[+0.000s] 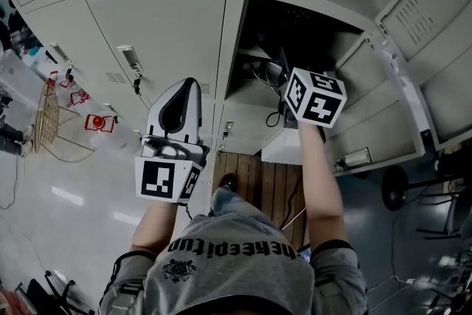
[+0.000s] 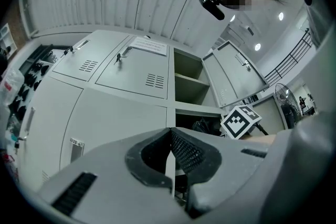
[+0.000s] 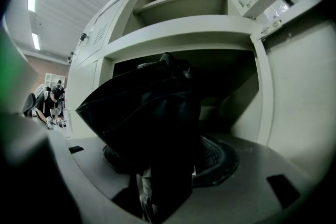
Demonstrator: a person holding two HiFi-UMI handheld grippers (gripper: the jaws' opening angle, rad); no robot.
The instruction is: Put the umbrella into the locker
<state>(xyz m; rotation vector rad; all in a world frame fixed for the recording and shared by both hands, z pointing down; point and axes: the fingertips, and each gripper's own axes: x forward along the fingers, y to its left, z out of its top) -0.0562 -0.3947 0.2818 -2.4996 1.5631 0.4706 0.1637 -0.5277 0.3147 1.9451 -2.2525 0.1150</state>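
A black folded umbrella (image 3: 152, 118) fills the right gripper view, and my right gripper (image 3: 176, 157) is shut on it. Straight ahead of it is the dark mouth of an open locker compartment (image 3: 236, 97). In the head view my right gripper (image 1: 291, 88) reaches into that compartment (image 1: 295, 33), and a bit of the umbrella (image 1: 276, 74) shows beyond its marker cube. My left gripper (image 1: 186, 85) is held up in front of a closed locker door (image 1: 158, 26), apart from the umbrella. Its ribbed pads (image 2: 184, 152) meet, with nothing between them.
The compartment's door (image 1: 402, 77) hangs open to the right. Another open compartment with a shelf (image 3: 178, 2) lies above. Keys with red tags (image 1: 99, 122) hang from locks at the left. A wooden pallet (image 1: 258, 177) is underfoot, and a fan (image 1: 394, 188) stands at the right.
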